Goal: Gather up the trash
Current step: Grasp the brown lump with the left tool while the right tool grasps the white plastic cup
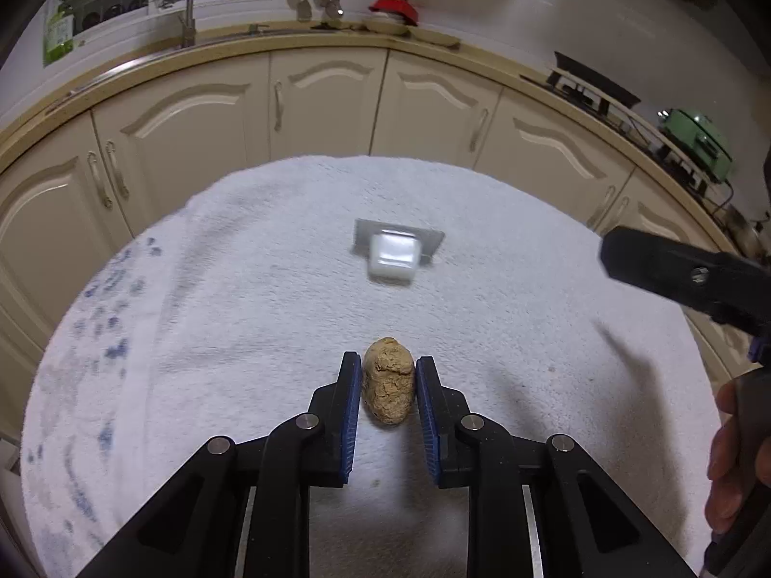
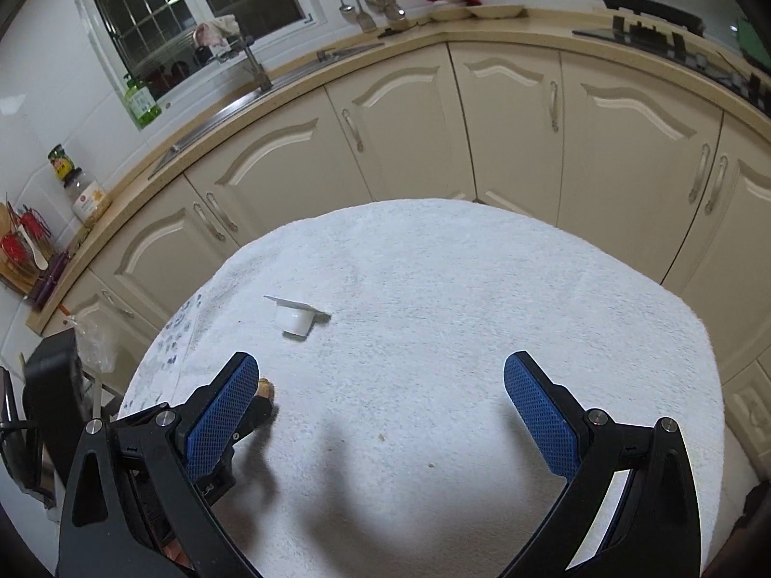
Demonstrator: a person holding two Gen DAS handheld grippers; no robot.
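A tan crumpled lump [image 1: 389, 385] lies on the white towel [image 1: 241, 318] between the blue pads of my left gripper [image 1: 388, 366]. The pads touch both its sides, so the gripper is shut on it. A small white plastic cup [image 1: 391, 256] with a peeled foil lid lies farther out on the towel; it also shows in the right wrist view [image 2: 293, 320]. My right gripper [image 2: 380, 375] is wide open and empty above the towel [image 2: 458, 289]. The lump [image 2: 266, 387] peeks out behind its left finger.
Cream kitchen cabinets [image 1: 327, 101] curve around beyond the table, with a sink and faucet [image 2: 253, 65] on the counter and a stove [image 1: 592, 86] to the right. The right gripper's body [image 1: 684, 279] reaches in from the right of the left wrist view.
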